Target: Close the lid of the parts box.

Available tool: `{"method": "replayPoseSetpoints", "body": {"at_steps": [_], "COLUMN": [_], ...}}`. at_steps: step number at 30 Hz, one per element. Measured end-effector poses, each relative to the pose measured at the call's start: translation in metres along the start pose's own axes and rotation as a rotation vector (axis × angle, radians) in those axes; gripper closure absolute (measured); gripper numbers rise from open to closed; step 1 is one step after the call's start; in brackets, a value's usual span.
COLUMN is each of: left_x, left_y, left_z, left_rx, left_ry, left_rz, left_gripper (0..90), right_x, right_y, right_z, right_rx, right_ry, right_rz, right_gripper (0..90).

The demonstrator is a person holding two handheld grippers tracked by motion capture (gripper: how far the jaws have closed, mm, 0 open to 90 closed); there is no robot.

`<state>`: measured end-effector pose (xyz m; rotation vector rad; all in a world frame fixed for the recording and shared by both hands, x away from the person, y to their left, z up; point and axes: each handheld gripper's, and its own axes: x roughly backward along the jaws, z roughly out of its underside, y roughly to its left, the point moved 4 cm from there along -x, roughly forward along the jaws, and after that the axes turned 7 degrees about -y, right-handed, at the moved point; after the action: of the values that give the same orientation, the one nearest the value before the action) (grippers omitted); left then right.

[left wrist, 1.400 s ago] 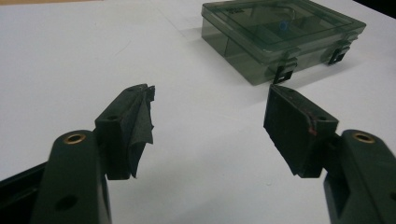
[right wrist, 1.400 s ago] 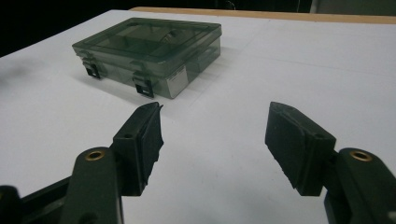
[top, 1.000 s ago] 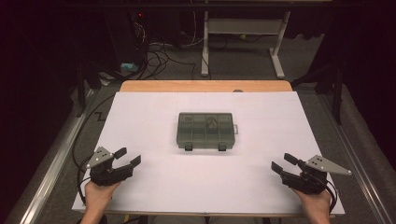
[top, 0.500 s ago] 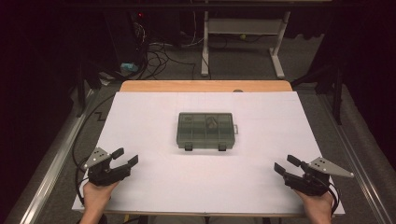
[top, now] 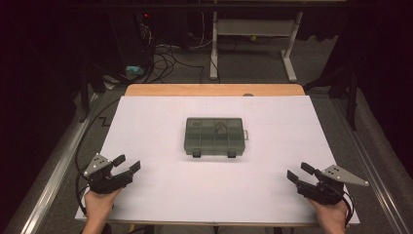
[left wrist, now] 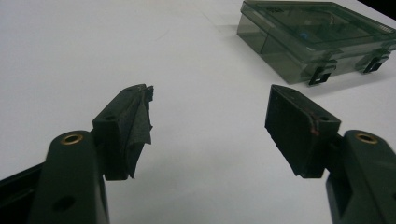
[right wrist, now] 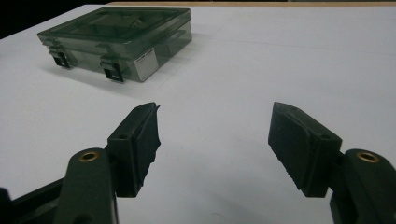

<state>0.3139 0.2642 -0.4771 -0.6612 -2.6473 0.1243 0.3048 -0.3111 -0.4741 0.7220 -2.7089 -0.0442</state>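
A smoky grey see-through compartment box (top: 214,137) lies shut in the middle of the white table, two black latches on its near side. The same box (left wrist: 322,37) sits at the upper right of the left gripper view, and as the box (right wrist: 119,39) at the upper left of the right gripper view. My left gripper (top: 126,163) hovers near the front left of the table, open, nothing between its jaws. My right gripper (top: 299,173) is near the front right, also open and empty. Both point inward, well short of the box.
The white table top (top: 272,122) has a wooden strip (top: 214,90) along its far edge. Metal rails (top: 53,170) run along both sides. Beyond the table lie dark floor, cables (top: 165,53) and a white desk frame (top: 253,44).
Both grippers have drifted slightly toward the near edge of the table. The box has not moved.
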Motion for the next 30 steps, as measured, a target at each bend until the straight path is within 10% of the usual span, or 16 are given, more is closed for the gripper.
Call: {"method": "replayPoseSetpoints", "body": {"at_steps": [30], "left_x": [-0.004], "left_y": [0.004], "left_z": [0.011], "left_rx": [-0.002], "left_ry": [0.022], "left_rz": [-0.026], "left_gripper": [31.8], "right_x": [0.001], "right_y": [-0.003], "right_z": [0.009], "right_rx": [0.007], "right_ry": [0.03], "right_rz": [0.027], "right_gripper": [32.3]}}
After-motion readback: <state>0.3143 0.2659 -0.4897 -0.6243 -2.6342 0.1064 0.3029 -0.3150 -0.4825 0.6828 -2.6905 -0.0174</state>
